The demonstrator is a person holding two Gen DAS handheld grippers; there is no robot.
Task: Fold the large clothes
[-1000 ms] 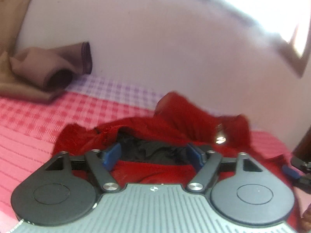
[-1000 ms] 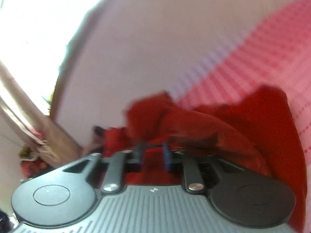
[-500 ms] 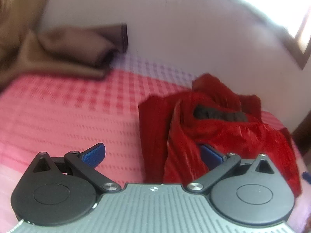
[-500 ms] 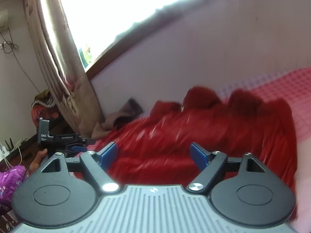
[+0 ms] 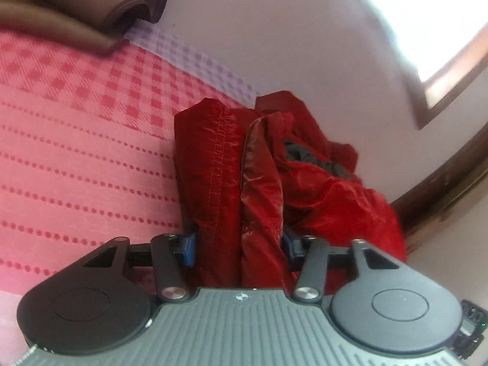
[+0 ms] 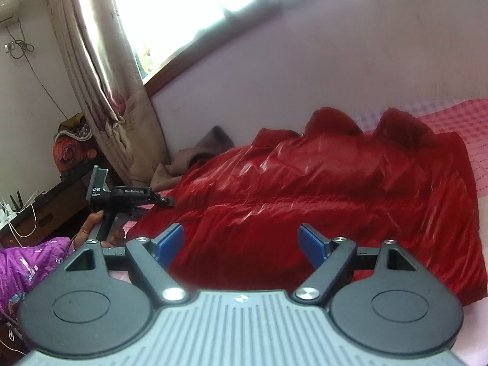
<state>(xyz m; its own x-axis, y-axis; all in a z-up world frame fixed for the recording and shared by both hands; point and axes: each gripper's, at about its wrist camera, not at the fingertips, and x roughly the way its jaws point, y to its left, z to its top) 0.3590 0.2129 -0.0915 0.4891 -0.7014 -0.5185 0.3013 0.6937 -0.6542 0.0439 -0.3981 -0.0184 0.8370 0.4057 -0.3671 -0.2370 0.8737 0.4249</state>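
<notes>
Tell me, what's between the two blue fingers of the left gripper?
A bunched edge of the red jacket fills the gap between the left gripper fingers, shown in the left wrist view.

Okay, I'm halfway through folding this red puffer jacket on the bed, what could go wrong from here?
The left gripper is closing around a thick bunch of the red jacket; the glossy fabric might slip out as you lift. The right gripper is open and holds nothing, so the wide side of the jacket may sag or unfold if only one side is pulled. The brown cloth touches the jacket near the wall and could get dragged along.
</notes>
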